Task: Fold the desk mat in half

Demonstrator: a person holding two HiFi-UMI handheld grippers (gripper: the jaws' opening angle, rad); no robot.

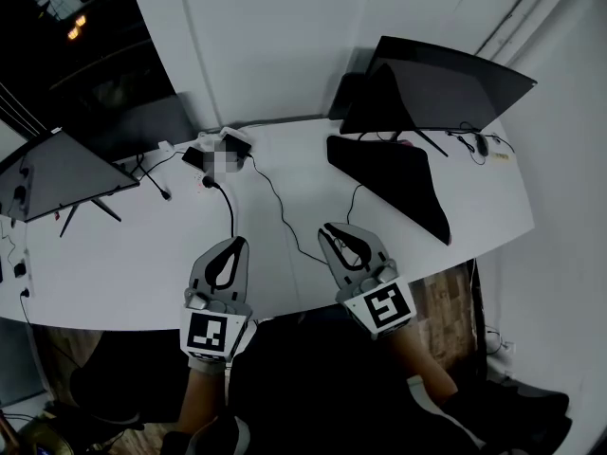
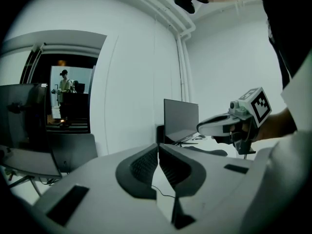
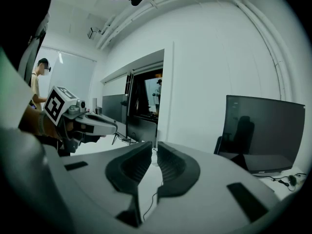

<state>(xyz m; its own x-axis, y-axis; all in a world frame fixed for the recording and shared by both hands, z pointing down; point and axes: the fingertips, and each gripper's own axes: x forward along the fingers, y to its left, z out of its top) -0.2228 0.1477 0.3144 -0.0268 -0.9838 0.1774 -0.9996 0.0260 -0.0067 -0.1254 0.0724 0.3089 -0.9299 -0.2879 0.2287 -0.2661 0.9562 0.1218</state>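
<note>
Head view, left gripper (image 1: 237,243): held over the near edge of the white bench (image 1: 123,254). Its jaws are pressed together with nothing in them.
Head view, right gripper (image 1: 328,228): just beside the left one, pointing the same way. Its jaws are narrow and empty.
Head view, desk mat (image 1: 394,183): a dark sheet lying on the bench, ahead of the right jaws and off to their right, well apart from both pairs. Whether it is doubled over cannot be told.
Head view, monitors: the right monitor (image 1: 446,88) stands behind the mat. The left monitor (image 1: 66,173) is far to the left of the left jaws.
Head view, cable (image 1: 275,202): a thin black line across the bench, ahead of the two pairs of jaws and between them.

Left gripper view, jaws: the tips meet, the ribbed pads face each other, and nothing is gripped.
Left gripper view, surroundings: the right monitor is straight beyond the tips, and the mat is a low dark strip beyond and right of them. The right gripper is to the right of the jaws, above the mat. A person (image 2: 64,84) stands far off to the left.

Right gripper view, jaws: nearly together, with only a thin slit between the pads and nothing in it. The bench and cable show below.
Right gripper view, surroundings: the left gripper is to the left of the jaws, and the right monitor is to their right.
</note>
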